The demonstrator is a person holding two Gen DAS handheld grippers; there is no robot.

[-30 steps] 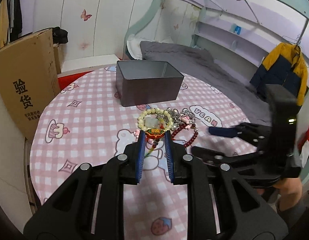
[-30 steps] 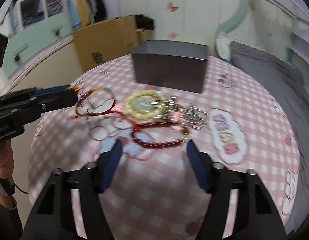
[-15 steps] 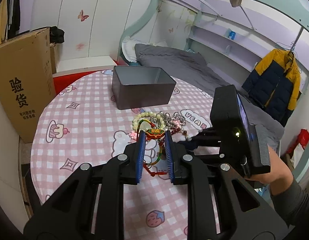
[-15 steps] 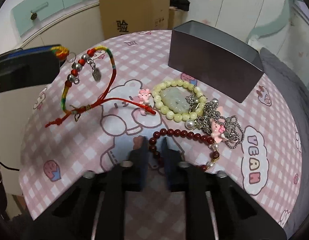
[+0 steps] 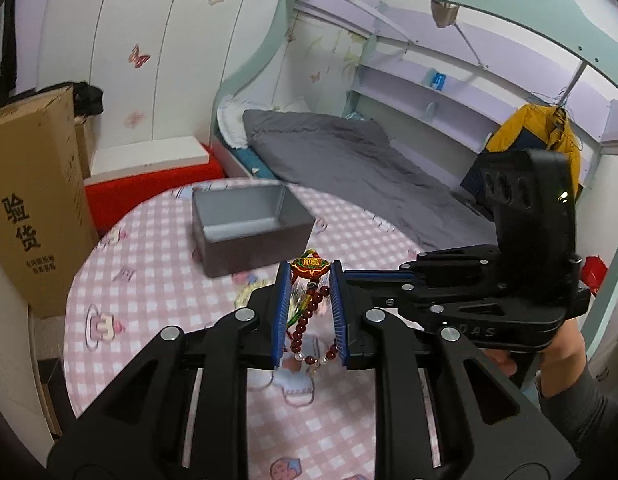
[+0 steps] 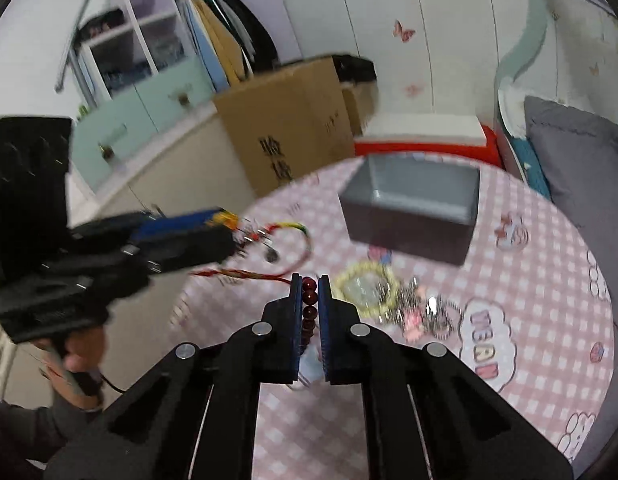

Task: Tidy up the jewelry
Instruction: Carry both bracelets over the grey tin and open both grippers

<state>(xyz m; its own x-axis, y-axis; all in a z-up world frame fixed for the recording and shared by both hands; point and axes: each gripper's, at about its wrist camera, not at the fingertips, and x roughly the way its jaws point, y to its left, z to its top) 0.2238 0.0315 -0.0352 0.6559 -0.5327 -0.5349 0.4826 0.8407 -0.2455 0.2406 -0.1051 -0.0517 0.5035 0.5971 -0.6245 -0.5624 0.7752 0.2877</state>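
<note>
Left tongs: closed on the red charm, which sits pinched at the very tips. In the right wrist view the left tongs come in from the left side, up above the table.
Red charm: it is red with green and gold on it. A colorful string loop with little beads hangs from it in the air.
Right tongs: shut tight on the dark red bead bracelet. The round beads show in a row between the two blue pads.
Dark red bead bracelet: in the left wrist view it hangs down behind the left tongs, with a few pale beads at the bottom.
Gray box: open on top, standing on the table at the far side. Both pieces of jewelry are held near it, not in it.
Pile on the table: a pale yellow bead bracelet lies flat, just past the right tongs. Silver chains and a pink bit lie touching it on its right.
Table: round, with a pink checked cloth and cartoon pictures.
Around the room: a brown cardboard box stands beside the table, and a bed with a gray blanket is behind it.
</note>
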